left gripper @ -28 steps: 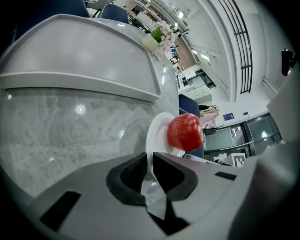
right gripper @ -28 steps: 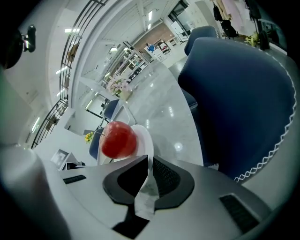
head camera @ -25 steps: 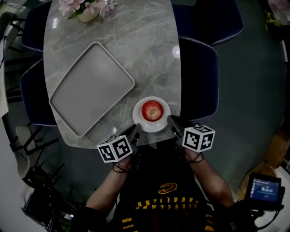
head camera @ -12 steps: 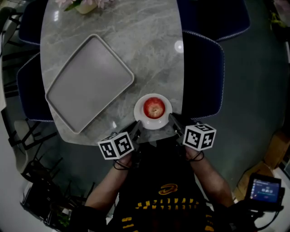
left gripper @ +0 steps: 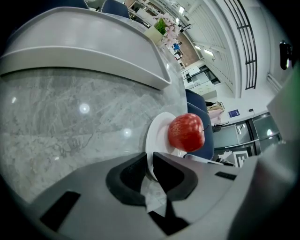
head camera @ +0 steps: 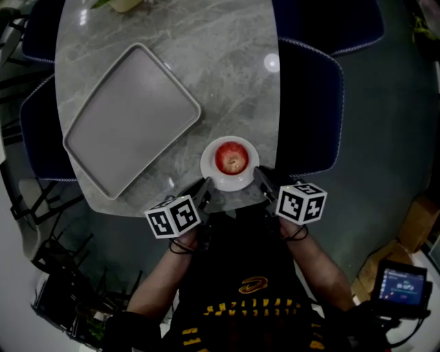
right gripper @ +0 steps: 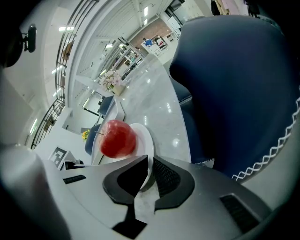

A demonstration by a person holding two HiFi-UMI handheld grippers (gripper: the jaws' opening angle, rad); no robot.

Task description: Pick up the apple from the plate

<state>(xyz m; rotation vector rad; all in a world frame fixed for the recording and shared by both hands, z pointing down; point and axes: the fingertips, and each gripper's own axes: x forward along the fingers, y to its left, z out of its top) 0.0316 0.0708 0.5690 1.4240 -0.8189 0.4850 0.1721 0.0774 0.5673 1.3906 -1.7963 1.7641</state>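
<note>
A red apple [head camera: 232,158] sits on a small white plate [head camera: 211,173] near the marble table's near edge. The left gripper view shows the apple [left gripper: 186,132] on the plate [left gripper: 158,136] just past the jaws. In the right gripper view the apple [right gripper: 118,138] and plate [right gripper: 144,136] also lie close ahead. My left gripper [head camera: 205,188] is at the plate's near-left side and my right gripper [head camera: 260,176] at its near-right side. Both are shut, with nothing held between the jaws.
A large grey tray [head camera: 130,117] lies on the table [head camera: 227,75] to the plate's far left. Dark blue chairs [head camera: 309,110] stand round the table, one right beside the plate. A flower pot [head camera: 124,4] is at the far end.
The head view has shifted, so the table sits a little higher in the picture. Both grippers keep about the same place beside the plate. The apple has not moved.
</note>
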